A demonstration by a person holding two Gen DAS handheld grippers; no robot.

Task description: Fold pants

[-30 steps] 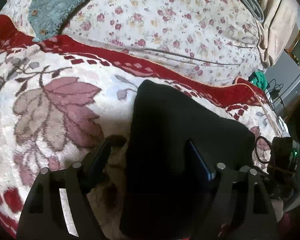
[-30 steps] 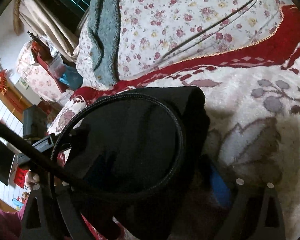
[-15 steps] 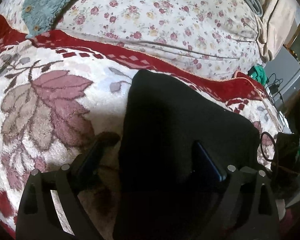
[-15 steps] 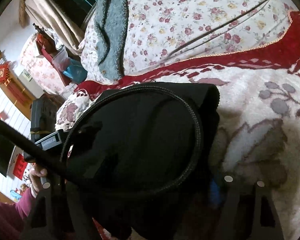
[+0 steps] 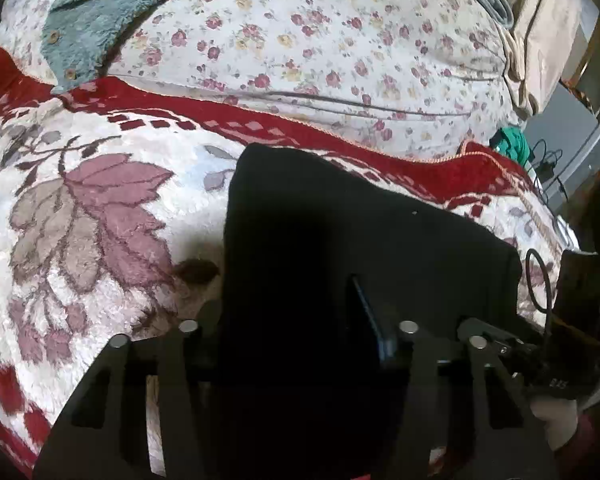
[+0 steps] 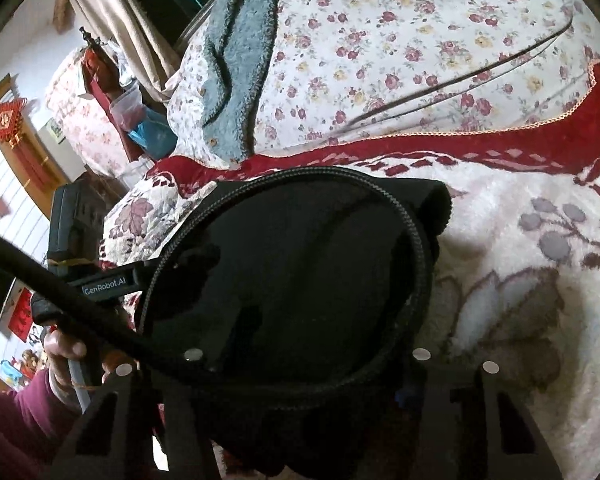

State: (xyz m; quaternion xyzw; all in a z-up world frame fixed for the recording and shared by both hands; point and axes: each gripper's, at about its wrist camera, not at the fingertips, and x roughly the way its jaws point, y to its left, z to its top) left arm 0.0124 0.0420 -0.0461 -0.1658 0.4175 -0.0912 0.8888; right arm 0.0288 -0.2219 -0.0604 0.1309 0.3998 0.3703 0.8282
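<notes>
Black folded pants [image 5: 340,220] lie on a plush leaf-patterned blanket [image 5: 100,220]. My left gripper [image 5: 288,312] straddles their near left corner. Its jaws are closing: the blue-padded finger [image 5: 366,312] rests on the cloth and the other is mostly hidden at the pants' left edge. In the right wrist view the pants [image 6: 300,248] fill the middle. My right gripper [image 6: 324,360] is closing over their near right corner, its fingers largely hidden by cloth. I cannot see the pads of either gripper pinching the cloth tight. A black braided cable [image 6: 418,248] loops across that view.
A floral quilt [image 5: 340,40] is heaped behind the blanket, with a teal fleece garment [image 5: 100,12] on it. A hand [image 6: 62,346] in a maroon sleeve holds the left gripper's body [image 6: 100,282]. Curtains and shelves [image 6: 112,80] stand beyond the bed's edge.
On both grippers the fingers have drawn closer together around the pants' near edge. Neither hand has shifted much and the pants lie where they were.
</notes>
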